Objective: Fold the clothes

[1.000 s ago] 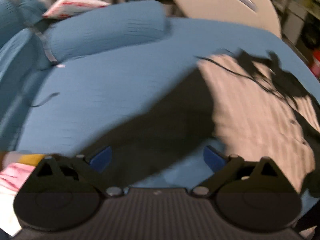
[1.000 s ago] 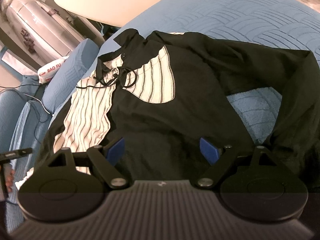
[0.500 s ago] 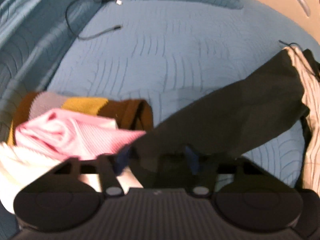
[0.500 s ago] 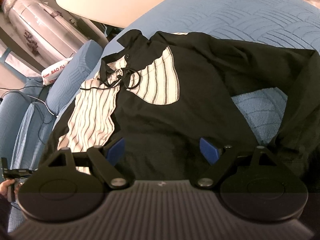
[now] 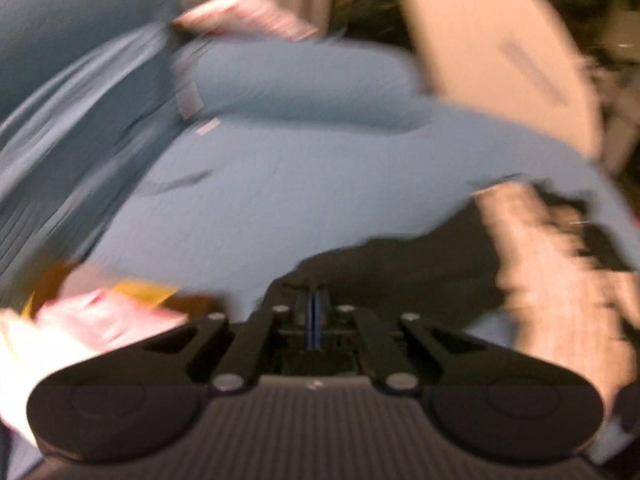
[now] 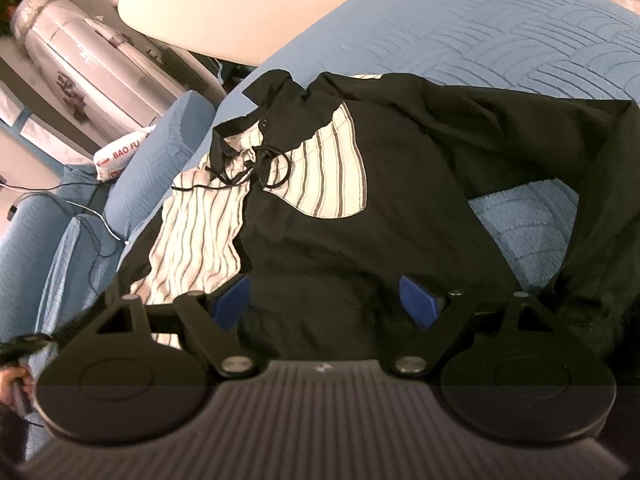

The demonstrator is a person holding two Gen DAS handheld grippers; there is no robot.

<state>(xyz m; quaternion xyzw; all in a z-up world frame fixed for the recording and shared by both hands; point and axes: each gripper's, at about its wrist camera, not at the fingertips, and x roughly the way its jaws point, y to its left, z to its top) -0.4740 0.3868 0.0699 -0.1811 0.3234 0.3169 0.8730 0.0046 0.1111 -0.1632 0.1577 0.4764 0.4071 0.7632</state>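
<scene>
Black hooded jacket (image 6: 400, 200) with striped lining spread on blue bed (image 6: 500, 32); left gripper (image 5: 314, 312) pinched on its sleeve, right gripper (image 6: 328, 300) wide, empty.

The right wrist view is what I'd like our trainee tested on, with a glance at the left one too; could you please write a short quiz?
1. True or false: the right gripper is shut on the black garment.
2. What shows inside the garment's open front? A) striped lining B) red lining C) a zip
3. How do the left gripper pads stand?

Key
1. False: its blue pads stand wide apart above the cloth, holding nothing.
2. A: pale striped lining, with a black drawstring lying near the collar.
3. Pressed together, with black cloth at them; the blur hides whether cloth sits between.
</scene>
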